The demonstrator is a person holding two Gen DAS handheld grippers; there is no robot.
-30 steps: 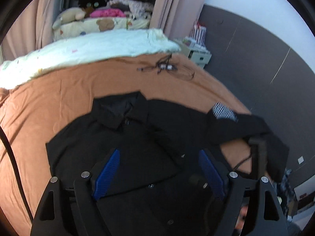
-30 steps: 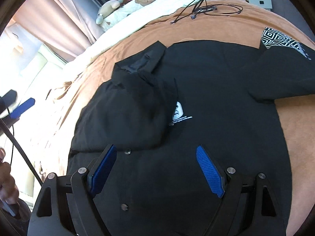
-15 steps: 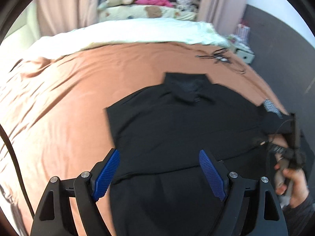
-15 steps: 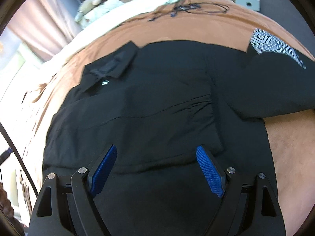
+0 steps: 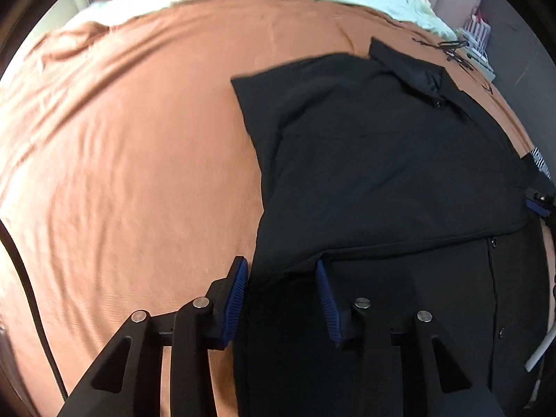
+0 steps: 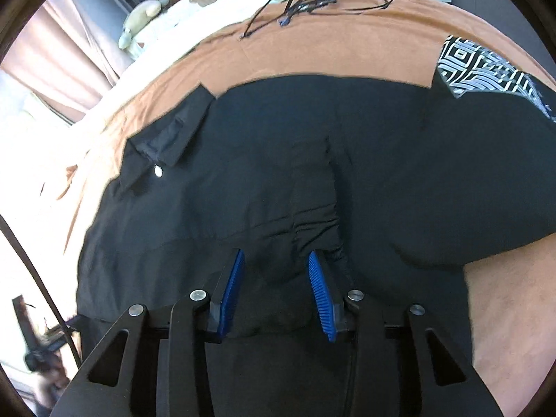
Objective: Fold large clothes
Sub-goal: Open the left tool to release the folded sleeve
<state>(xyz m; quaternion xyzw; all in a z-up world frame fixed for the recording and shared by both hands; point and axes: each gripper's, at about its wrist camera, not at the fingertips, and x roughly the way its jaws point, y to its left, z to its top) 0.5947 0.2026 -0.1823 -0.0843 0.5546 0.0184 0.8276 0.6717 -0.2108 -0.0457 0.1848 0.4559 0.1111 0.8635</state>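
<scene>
Black polo shirt [image 5: 382, 173] half-folded on rust sheet [image 5: 121, 139]; left gripper [image 5: 281, 288] and right gripper [image 6: 274, 278] half-spread astride folded hem. Next: pinch both, lift evenly.

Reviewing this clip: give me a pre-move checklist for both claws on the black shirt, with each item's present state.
1. Left claw straddles the black shirt's folded edge: ok.
2. Right claw has bunched fabric between its pads: ok.
3. Either claw actually pinching cloth: cannot tell.
4. Black cable clear of the shirt: ok.
5. Patterned sleeve folded in: not ok.
6. Collar lying flat: ok.
</scene>
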